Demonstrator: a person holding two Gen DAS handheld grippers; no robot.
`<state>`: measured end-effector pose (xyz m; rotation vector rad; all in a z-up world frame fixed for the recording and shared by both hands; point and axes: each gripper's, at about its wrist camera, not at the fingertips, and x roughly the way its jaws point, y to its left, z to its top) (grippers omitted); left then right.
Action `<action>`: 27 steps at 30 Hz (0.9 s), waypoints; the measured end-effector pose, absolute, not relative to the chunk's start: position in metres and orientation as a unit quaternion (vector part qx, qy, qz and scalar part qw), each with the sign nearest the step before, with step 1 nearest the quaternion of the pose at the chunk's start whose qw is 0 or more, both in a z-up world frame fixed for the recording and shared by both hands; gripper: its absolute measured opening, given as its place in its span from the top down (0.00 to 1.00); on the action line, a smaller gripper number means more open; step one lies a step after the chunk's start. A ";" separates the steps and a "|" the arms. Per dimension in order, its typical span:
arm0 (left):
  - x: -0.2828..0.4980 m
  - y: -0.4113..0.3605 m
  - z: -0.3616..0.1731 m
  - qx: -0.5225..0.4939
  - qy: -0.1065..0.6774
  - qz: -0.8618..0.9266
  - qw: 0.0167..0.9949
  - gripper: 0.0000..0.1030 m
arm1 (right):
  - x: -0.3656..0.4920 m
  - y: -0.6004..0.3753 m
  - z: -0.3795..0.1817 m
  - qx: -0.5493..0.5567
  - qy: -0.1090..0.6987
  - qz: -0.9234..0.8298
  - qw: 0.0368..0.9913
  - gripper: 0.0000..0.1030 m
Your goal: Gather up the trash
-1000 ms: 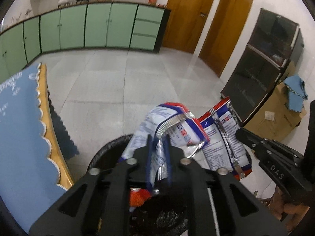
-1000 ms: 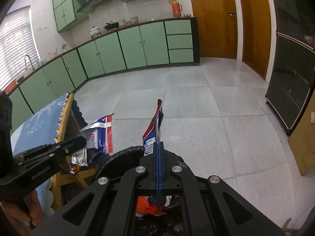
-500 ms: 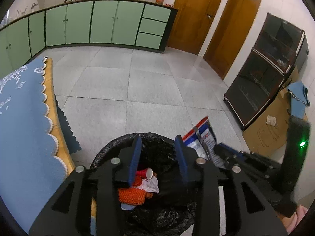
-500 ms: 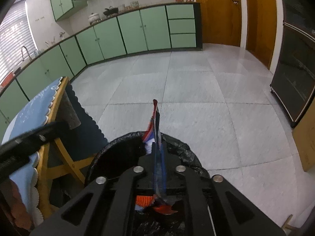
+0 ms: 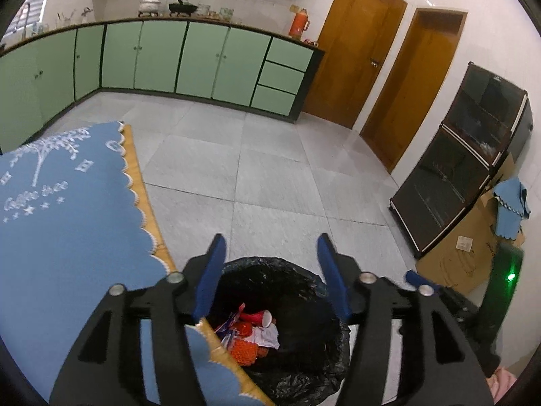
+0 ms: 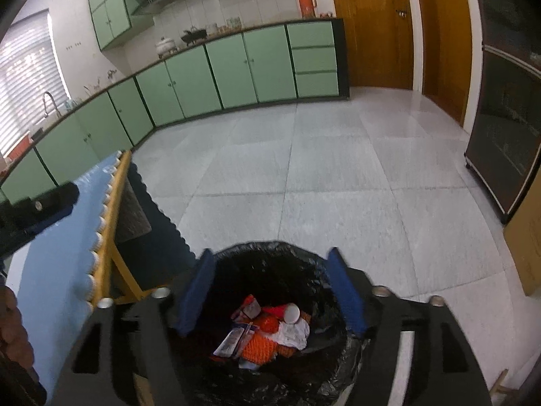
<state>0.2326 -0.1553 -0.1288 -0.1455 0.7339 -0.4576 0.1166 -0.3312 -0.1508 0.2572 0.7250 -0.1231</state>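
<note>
Black fingers, left: the left gripper (image 5: pixel 270 274) hangs over the bin with its blue pads (image 5: pixel 209 282) apart; they have just been opening, and nothing is between them.
Right fingers: the right gripper (image 6: pixel 270 292) also stands wide with blue pads (image 6: pixel 345 291) apart; just opened, nothing between them, the bin's mouth below.
Bin: a round bin (image 6: pixel 324 270) with a black liner stands on the floor, just beside the bench.
Trash: lies in the bottom of the bin (image 5: pixel 304 280) — a blue and white wrapper (image 6: pixel 235 338), orange netting (image 6: pixel 258 346), a red cup (image 6: pixel 285 312) on its side, crumpled white paper (image 6: pixel 294 333).
Bench: wooden, under a blue cloth (image 5: pixel 61 216) with a scalloped white edge and white print; its near corner overlaps the bin's rim in the left view.
Floor: pale grey tiles (image 5: pixel 270 176).
Right side: a dark glass cabinet (image 5: pixel 456 176) and a cardboard box (image 5: pixel 463 250).
Far wall: green cupboards (image 6: pixel 230 67), an orange flask (image 6: pixel 304 1) on top, wooden doors (image 5: pixel 358 47).
</note>
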 end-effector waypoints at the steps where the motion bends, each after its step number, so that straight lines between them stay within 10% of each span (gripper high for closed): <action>1: 0.228 -0.154 -0.125 -0.066 0.352 -0.220 0.907 0.38 | 0.112 -0.330 -0.142 0.126 0.346 -0.059 0.928 0.19; 7: 0.205 -0.142 -0.104 -0.049 0.333 -0.214 0.917 0.16 | 0.096 -0.324 -0.107 0.117 0.324 -0.063 0.937 0.06; 27: 0.107 -0.102 -0.031 -0.009 0.289 -0.180 0.940 0.08 | 0.021 -0.276 -0.006 0.092 0.294 0.000 0.951 0.06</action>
